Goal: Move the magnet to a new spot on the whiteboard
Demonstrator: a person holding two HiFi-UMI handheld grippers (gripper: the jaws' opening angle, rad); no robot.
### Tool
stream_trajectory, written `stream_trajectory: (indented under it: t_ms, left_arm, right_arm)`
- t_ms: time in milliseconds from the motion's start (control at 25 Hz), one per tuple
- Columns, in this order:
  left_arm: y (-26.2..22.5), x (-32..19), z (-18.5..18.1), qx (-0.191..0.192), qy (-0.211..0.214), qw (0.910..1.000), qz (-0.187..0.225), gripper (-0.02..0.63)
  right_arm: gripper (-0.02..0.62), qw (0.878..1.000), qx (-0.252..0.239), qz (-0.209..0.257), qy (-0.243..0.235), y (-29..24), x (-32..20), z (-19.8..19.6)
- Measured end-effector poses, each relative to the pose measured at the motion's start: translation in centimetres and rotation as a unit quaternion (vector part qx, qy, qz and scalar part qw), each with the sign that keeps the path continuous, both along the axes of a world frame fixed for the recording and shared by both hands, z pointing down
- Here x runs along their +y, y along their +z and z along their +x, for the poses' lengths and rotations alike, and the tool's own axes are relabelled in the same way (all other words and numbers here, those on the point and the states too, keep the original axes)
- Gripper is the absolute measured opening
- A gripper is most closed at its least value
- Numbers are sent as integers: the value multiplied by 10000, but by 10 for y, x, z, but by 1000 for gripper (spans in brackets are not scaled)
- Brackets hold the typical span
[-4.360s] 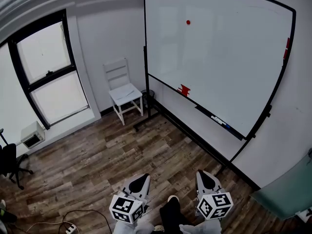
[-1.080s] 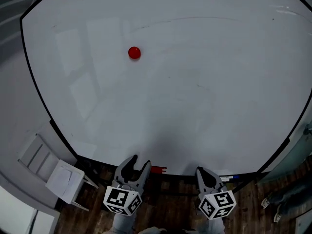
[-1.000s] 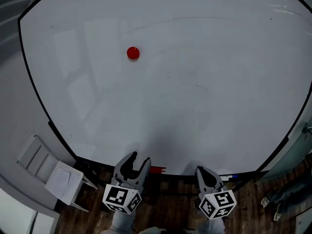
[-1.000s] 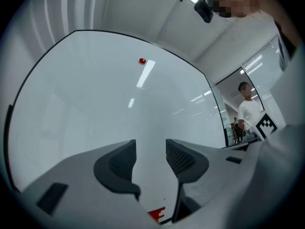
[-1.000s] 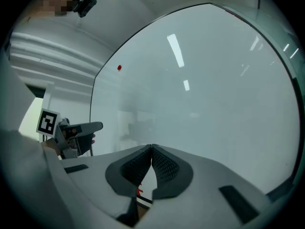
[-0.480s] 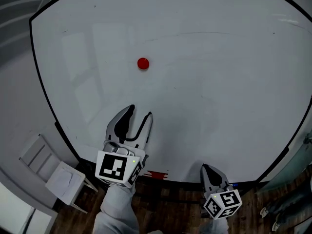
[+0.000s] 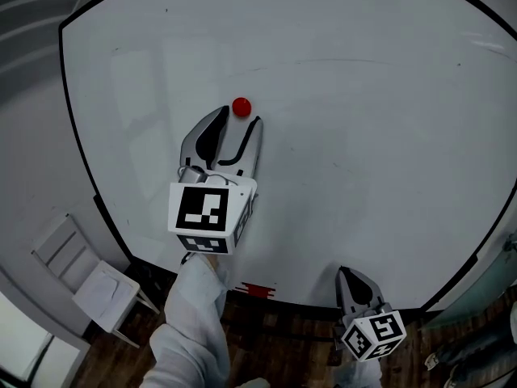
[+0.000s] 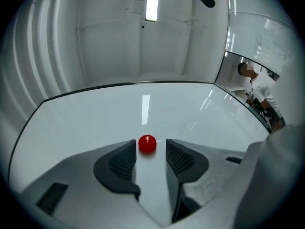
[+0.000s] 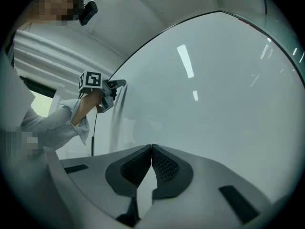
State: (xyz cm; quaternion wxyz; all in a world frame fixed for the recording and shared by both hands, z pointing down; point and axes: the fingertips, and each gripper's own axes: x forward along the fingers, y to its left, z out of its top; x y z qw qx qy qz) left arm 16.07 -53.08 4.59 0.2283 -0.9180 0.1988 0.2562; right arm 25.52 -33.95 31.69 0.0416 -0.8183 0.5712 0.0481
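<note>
Right tongs [image 7: 349,275] hang near the whiteboard's [image 7: 363,136] lower edge, jaws pressed together, empty. Left tongs [image 7: 240,118] lie against the whiteboard, jaws apart, unclamped, with the red magnet [image 7: 241,106] between their tips, up-left of the whiteboard's centre.

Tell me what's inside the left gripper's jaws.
The red magnet sits between the tips of the open left gripper, not yet clamped. Bare whiteboard fills the rest; the magnet's back is hidden.
</note>
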Motion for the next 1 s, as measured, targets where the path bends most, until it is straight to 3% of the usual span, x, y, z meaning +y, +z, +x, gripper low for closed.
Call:
stream_trajectory:
  t_ms: [320, 520, 1000]
  left_arm:
    - [-10, -2, 5, 14, -36, 10000, 18, 188]
    - [-11, -3, 3, -12, 20, 10000, -49, 127]
    - [-5, -1, 3, -219, -30, 9998, 16, 124]
  right_arm:
    - [26, 10000, -15, -80, 16, 4, 6, 9]
    - [26, 9999, -62, -146, -8, 10, 6, 10]
    - [26, 9997, -131, -213, -21, 17, 8, 7]
